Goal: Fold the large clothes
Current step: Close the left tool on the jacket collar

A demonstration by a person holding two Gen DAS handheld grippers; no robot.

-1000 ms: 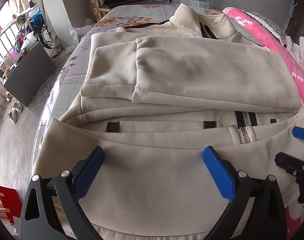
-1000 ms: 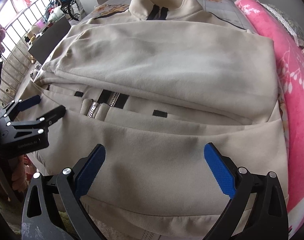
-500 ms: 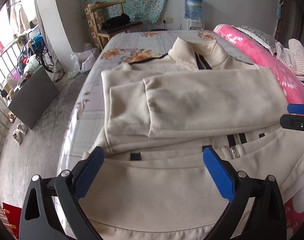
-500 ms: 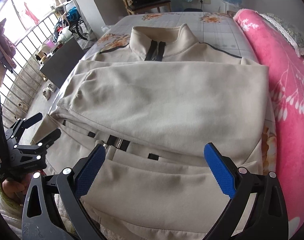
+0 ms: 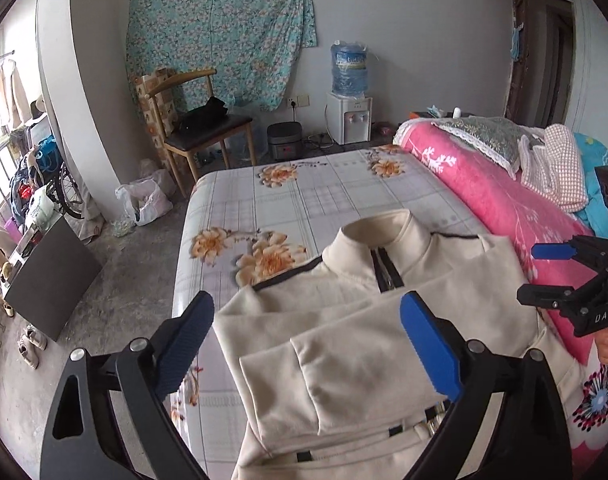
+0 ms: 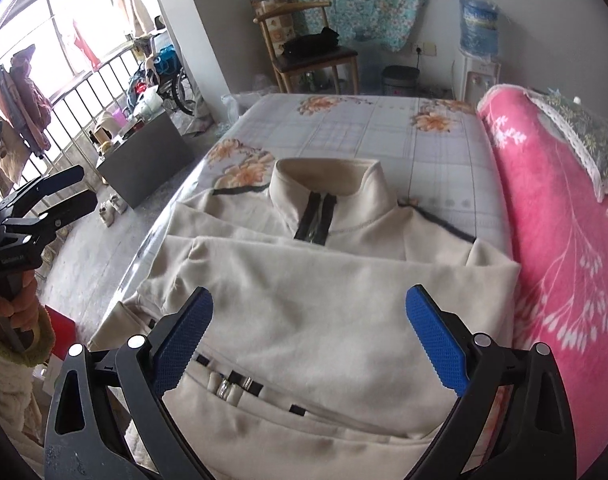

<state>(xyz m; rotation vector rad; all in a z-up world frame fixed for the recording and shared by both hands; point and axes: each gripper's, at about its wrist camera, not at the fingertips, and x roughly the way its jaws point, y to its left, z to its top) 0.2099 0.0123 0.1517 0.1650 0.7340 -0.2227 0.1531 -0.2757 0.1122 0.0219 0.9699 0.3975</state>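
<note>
My left claw (image 5: 306, 340) fills the bottom of its own view, its blue pads (image 5: 430, 346) spread wide though the jaws are closing a little, and nothing sits between them; they hang in the air above the cream jacket (image 5: 344, 344). That jacket lies on the bed (image 5: 304, 196) in the lower middle of the frame, collar toward the far end, zip closed at the neck, and both sleeves folded across the chest, one cuff lying over the other. My right claw (image 6: 308, 332) is likewise spread apart and empty, its pads above the folded sleeve (image 6: 324, 280) without touching the cloth. In the right wrist view the jacket's lower part is folded up toward the bottom of the frame, where a bit of zip (image 6: 232, 390) and small black tabs peek out from under the sleeves. A pink blanket (image 6: 564, 240) lies along the right side of the bed, just beside the jacket's edge. At the left edge of that view I see my left claw from the side, held in my hand (image 6: 20, 312), with a fuzzy sleeve cuff below it. At the right edge of the left wrist view the right claw shows the same way. Beyond the bed, in the upper part of both frames, stand a wooden chair (image 5: 200, 128) and a water dispenser (image 5: 349, 100) against the wall.
</note>
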